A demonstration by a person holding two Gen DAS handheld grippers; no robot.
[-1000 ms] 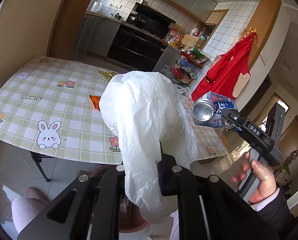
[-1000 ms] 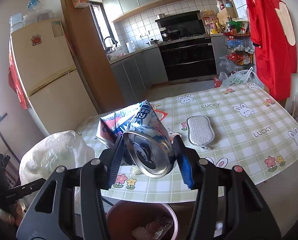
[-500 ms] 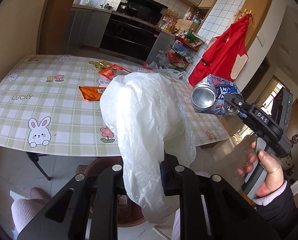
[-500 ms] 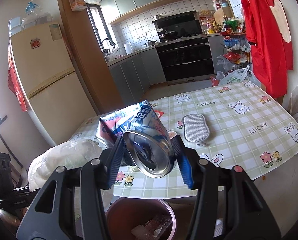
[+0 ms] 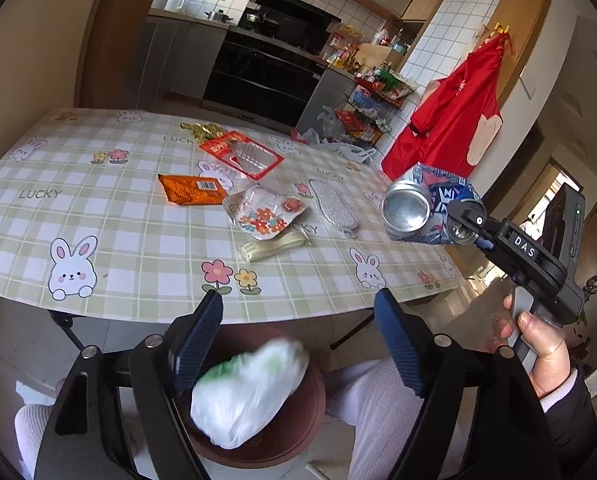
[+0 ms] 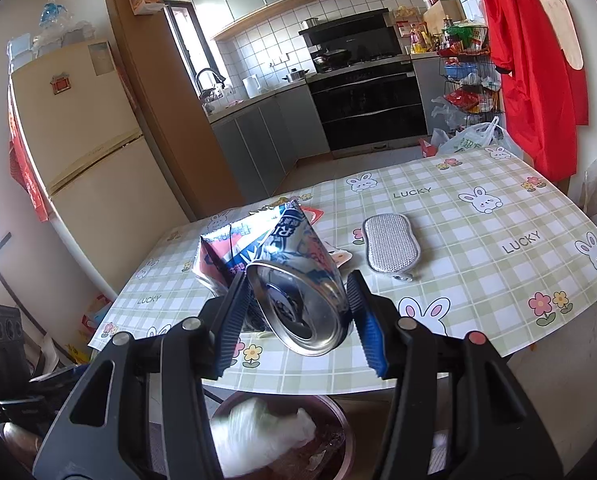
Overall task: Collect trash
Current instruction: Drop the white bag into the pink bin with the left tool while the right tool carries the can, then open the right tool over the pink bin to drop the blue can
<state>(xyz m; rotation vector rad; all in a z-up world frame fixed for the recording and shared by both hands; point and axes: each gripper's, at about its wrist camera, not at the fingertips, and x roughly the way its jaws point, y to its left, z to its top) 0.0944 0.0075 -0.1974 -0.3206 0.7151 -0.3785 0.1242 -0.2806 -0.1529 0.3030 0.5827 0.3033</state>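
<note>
Over bin (image 5: 298,436) | left gripper (image 5: 298,344) opening, empty | right gripper (image 6: 298,316) clamped on can (image 6: 294,280)

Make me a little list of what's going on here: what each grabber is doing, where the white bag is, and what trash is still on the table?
left gripper: fingers opening, nothing between them
white plastic bag: in the brown bin under the table edge
right gripper: shut on a crushed can
on the table: orange wrapper, red-edged clear tray, flowered packet, gold wrapper
also there: grey scrubbing pad
</note>
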